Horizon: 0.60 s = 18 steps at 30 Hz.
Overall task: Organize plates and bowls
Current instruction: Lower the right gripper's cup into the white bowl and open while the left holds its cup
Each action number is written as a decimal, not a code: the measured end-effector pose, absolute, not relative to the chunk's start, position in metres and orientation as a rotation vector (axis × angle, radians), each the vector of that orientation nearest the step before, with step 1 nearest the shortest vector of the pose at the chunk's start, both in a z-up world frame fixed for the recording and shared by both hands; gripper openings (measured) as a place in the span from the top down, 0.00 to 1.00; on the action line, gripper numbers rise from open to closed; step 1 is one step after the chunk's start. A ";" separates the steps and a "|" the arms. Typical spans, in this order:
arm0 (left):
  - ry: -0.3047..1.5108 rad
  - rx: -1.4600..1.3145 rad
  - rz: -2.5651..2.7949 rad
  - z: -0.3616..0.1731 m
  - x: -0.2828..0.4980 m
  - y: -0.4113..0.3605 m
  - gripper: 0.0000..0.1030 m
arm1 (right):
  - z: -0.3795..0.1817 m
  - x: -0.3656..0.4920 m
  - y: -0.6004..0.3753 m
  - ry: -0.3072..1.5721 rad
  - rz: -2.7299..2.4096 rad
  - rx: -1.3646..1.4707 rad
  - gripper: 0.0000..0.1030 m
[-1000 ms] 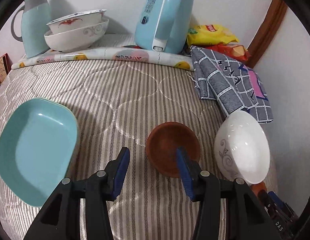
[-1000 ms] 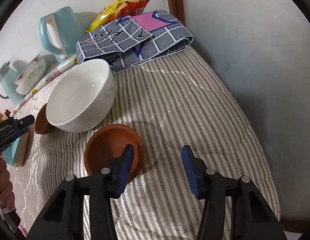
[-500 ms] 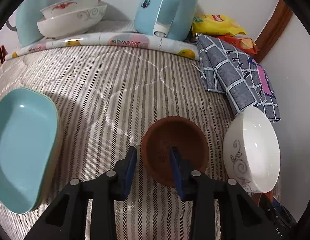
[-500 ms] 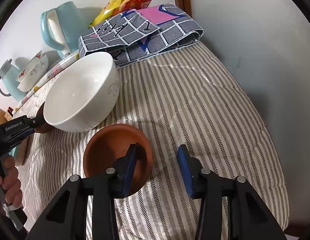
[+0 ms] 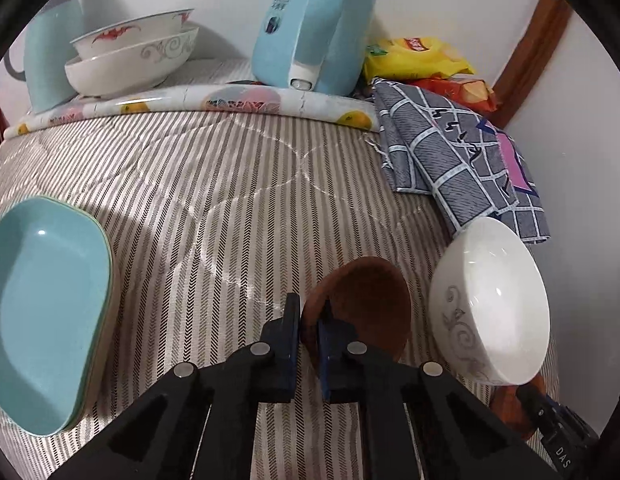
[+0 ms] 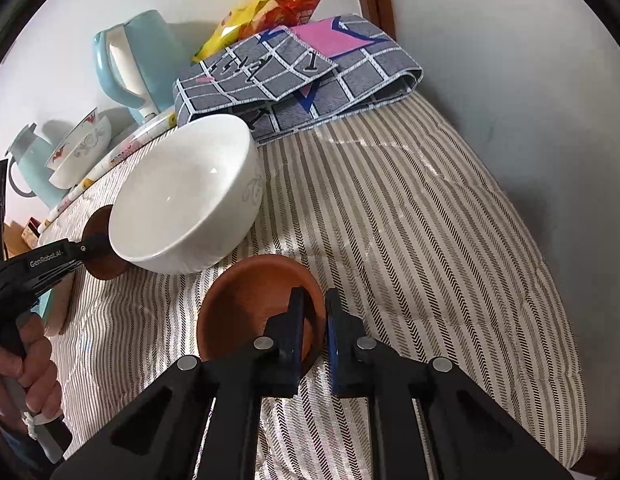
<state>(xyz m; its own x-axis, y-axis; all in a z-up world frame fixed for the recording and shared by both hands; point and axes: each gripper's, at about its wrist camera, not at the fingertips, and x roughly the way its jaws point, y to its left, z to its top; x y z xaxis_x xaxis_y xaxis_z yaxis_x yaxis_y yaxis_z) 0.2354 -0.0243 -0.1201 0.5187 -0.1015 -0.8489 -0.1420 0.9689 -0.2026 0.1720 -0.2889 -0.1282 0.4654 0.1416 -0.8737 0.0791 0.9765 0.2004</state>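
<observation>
My left gripper [image 5: 308, 322] is shut on the near rim of a small brown bowl [image 5: 370, 300], which tilts up off the striped cloth. My right gripper [image 6: 314, 320] is shut on the right rim of a second brown bowl [image 6: 249, 300]. A white bowl [image 5: 490, 304] sits between the two brown bowls; it also shows in the right wrist view [image 6: 181, 200]. The left gripper and its bowl [image 6: 101, 240] appear at the left of the right wrist view. Stacked teal plates [image 5: 41, 304] lie at the left.
Two stacked patterned bowls [image 5: 129, 56], a teal jug [image 5: 49, 52] and a blue kettle [image 5: 318, 24] stand at the back. A folded checked cloth [image 5: 462, 160] and snack bags [image 5: 418, 60] lie at the back right, by the wall.
Both grippers have closed from open onto the rims of their brown bowls. The left bowl has tipped up.
</observation>
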 end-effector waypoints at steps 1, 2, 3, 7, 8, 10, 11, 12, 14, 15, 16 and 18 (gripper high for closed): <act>1.027 -0.259 0.020 -0.119 0.234 -0.025 0.92 | -0.127 0.172 -0.289 1.084 0.040 0.222 0.91; 1.024 -0.265 0.015 -0.118 0.233 -0.025 0.92 | -0.126 0.171 -0.288 1.081 0.039 0.219 0.91; 1.020 -0.270 0.010 -0.117 0.231 -0.026 0.92 | -0.125 0.170 -0.288 1.076 0.039 0.216 0.91; 1.006 -0.270 -0.001 -0.109 0.224 -0.028 0.92 | -0.117 0.165 -0.288 1.056 0.027 0.203 0.91; 0.999 -0.271 -0.005 -0.106 0.222 -0.027 0.92 | -0.114 0.164 -0.289 1.050 0.024 0.201 0.91; 0.987 -0.270 -0.006 -0.100 0.218 -0.027 0.92 | -0.108 0.161 -0.291 1.037 0.017 0.201 0.91; 0.981 -0.269 -0.006 -0.096 0.216 -0.027 0.92 | -0.105 0.159 -0.293 1.030 0.015 0.203 0.91; 0.977 -0.270 -0.007 -0.093 0.215 -0.026 0.92 | -0.101 0.158 -0.294 1.021 0.013 0.206 0.91; 0.963 -0.275 -0.010 -0.086 0.211 -0.025 0.92 | -0.092 0.156 -0.295 0.998 0.009 0.209 0.91; 0.958 -0.276 -0.009 -0.084 0.210 -0.025 0.92 | -0.088 0.155 -0.296 0.989 0.009 0.210 0.91; 0.952 -0.276 -0.008 -0.080 0.208 -0.024 0.92 | -0.083 0.155 -0.297 0.977 0.008 0.213 0.91; 0.944 -0.277 -0.009 -0.074 0.206 -0.023 0.92 | -0.076 0.155 -0.297 0.961 0.012 0.215 0.91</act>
<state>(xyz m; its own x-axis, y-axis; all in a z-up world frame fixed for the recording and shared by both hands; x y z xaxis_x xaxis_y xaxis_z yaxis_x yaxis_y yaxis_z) 0.2056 -0.0232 -0.0743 0.5890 -0.1279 -0.7980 -0.1134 0.9645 -0.2383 0.1550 -0.2971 -0.0757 0.5742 0.1055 -0.8119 0.0848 0.9787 0.1872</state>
